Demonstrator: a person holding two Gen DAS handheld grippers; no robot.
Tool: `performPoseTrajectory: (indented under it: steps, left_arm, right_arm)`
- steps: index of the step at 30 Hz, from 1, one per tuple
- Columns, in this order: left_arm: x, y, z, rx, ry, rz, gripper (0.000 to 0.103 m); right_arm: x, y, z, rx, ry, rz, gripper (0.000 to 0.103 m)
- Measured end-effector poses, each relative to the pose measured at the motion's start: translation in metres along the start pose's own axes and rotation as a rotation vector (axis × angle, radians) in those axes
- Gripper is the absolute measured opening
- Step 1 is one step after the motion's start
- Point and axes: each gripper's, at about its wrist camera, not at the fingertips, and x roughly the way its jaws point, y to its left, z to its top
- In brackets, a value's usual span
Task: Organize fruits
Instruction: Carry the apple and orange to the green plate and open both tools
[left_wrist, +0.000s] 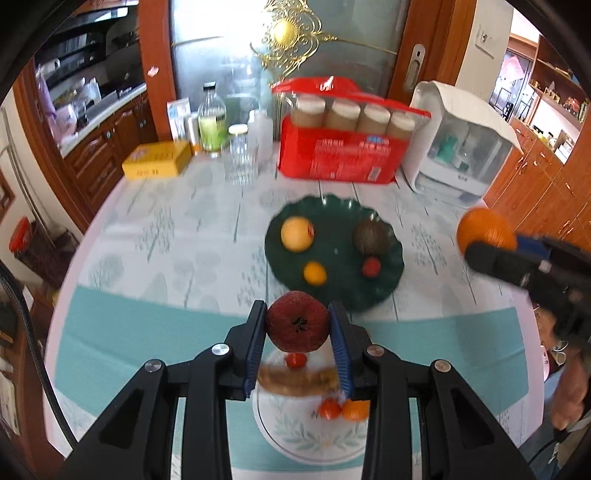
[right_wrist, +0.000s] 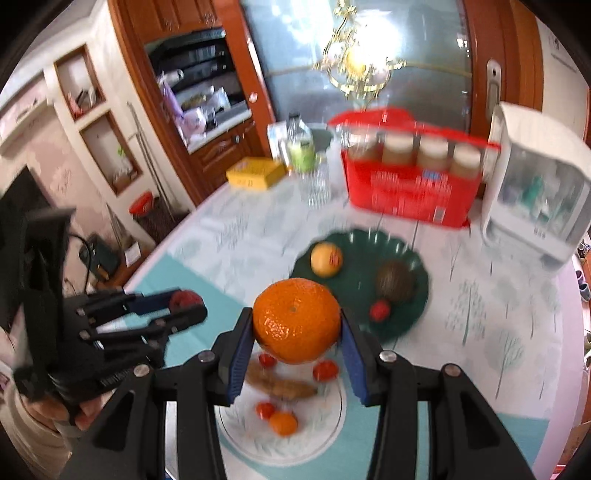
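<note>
My left gripper (left_wrist: 297, 325) is shut on a dark red apple (left_wrist: 297, 322), held above the white plate (left_wrist: 295, 439). My right gripper (right_wrist: 297, 332) is shut on a big orange (right_wrist: 296, 320), also above the white plate (right_wrist: 236, 432); the orange also shows at the right in the left wrist view (left_wrist: 485, 230). The white plate holds a brown banana (right_wrist: 282, 386), small red tomatoes (right_wrist: 325, 370) and a small orange (right_wrist: 283, 423). Beyond lies a dark green plate (left_wrist: 332, 295) with a yellow fruit (left_wrist: 297, 233), a brown-green fruit (left_wrist: 371, 236), a small orange (left_wrist: 314, 273) and a small red fruit (left_wrist: 371, 267).
At the table's back stand a red pack of jars (left_wrist: 347, 144), a white appliance (left_wrist: 458, 147), a glass jar (left_wrist: 240, 155), a bottle (left_wrist: 211, 120) and a yellow box (left_wrist: 157, 158). Wooden cabinets flank the table. The left gripper shows at the left in the right wrist view (right_wrist: 184, 306).
</note>
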Motion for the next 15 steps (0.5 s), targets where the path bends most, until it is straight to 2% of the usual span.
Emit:
performPoseTrajectory:
  steps: [4,8,11,15]
  left_arm:
    - [0.000,-0.002,0.035,0.022,-0.027,0.021,0.032]
    - [0.014,0.001,0.061,0.020,-0.029,0.024,0.032]
    - [0.034,0.004,0.072,0.007,-0.004,0.022,0.032]
    - [0.071,0.009,0.076,-0.012,0.045,0.003,0.032]
  right_arm:
    - [0.001,-0.010,0.039,0.016,-0.035,-0.042,0.045]
    - [0.026,-0.024,0.068,0.028,-0.015,-0.093,0.045]
    - [0.048,-0.037,0.074,0.055,0.025,-0.107,0.045]
    - [0.079,-0.053,0.067,0.114,0.093,-0.060,0.045]
